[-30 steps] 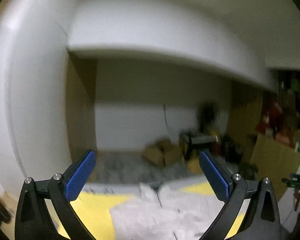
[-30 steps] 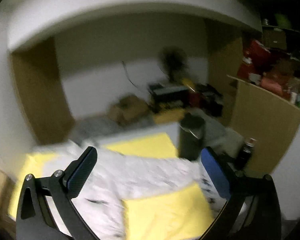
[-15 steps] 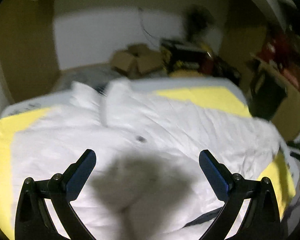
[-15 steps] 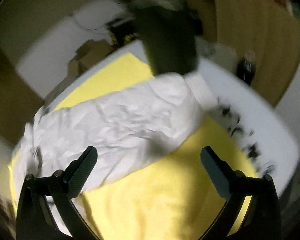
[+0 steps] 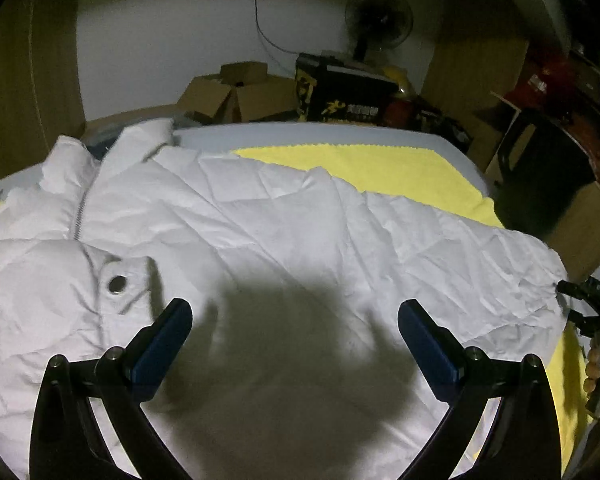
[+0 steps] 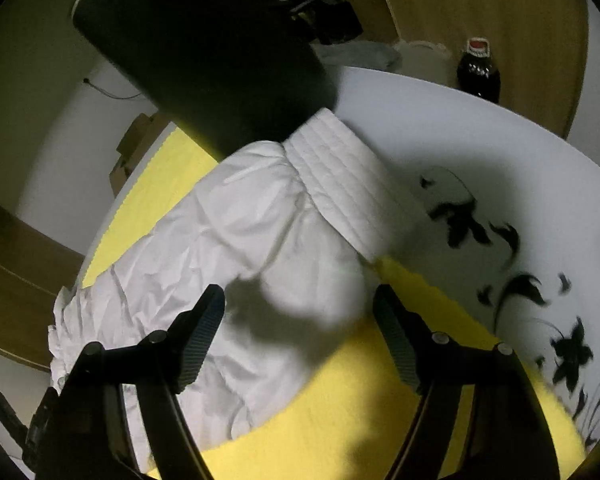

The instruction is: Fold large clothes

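Two grippers over jacket (image 5: 284,232), both spread wide, empty.
Jacket lies flat on yellow cloth (image 5: 364,164); left gripper (image 5: 295,332) above its body, right gripper (image 6: 299,312) above sleeve near cuff (image 6: 340,176).

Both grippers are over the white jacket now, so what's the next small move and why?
Probably lower the right gripper onto the sleeve end near the ribbed cuff and close. Both sets of jaws are open and empty, the white jacket lies spread on the yellow cloth, and folding the sleeve inward looks first.
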Demonstrator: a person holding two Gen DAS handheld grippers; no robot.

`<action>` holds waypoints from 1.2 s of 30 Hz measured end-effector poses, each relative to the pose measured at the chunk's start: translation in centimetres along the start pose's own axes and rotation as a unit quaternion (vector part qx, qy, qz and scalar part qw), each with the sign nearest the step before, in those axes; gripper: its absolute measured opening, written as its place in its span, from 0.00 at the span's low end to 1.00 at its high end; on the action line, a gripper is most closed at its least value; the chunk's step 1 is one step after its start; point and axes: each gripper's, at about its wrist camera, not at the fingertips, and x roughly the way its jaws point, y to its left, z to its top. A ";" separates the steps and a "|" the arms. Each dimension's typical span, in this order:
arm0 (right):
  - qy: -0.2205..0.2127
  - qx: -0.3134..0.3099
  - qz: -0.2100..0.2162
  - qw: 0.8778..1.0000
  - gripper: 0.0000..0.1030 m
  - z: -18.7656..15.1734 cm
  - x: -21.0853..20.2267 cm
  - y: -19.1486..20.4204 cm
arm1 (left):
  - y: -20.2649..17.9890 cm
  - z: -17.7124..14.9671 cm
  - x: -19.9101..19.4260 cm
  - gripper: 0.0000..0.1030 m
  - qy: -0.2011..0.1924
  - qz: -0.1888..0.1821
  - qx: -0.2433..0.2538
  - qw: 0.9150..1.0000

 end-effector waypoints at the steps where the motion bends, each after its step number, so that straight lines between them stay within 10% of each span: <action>1: -0.004 -0.002 -0.004 1.000 0.75 0.1 0.2 0.2 | 0.1 0.0 0.0 1.00 0.002 -0.001 -0.002 1.000; 4: -0.020 -0.009 -0.025 0.999 0.67 0.1 0.5 0.6 | 0.1 -0.1 1.5 1.00 0.014 -0.008 -0.013 1.000; 6: -0.018 -0.014 -0.028 0.999 0.37 0.2 1.0 0.7 | 0.0 -0.1 2.0 1.00 0.019 -0.019 -0.019 0.999; 9: -0.020 -0.008 -0.002 1.000 0.20 0.4 0.8 0.5 | -0.6 0.1 2.6 1.00 0.014 -0.014 -0.009 1.000; 22: -0.162 -0.090 0.057 0.981 0.11 -0.3 -9.2 8.3 | -1.5 0.1 6.7 1.00 0.072 0.000 0.014 0.997; 31: -0.192 -0.217 0.130 0.948 0.11 -6.1 -18.2 22.4 | 5.2 0.3 -12.0 1.00 -0.076 -0.022 -0.012 0.997; 36: -0.129 -0.275 0.188 0.934 0.10 -11.8 -18.6 32.1 | 13.8 -3.8 -21.5 1.00 -0.113 -0.010 -0.067 0.991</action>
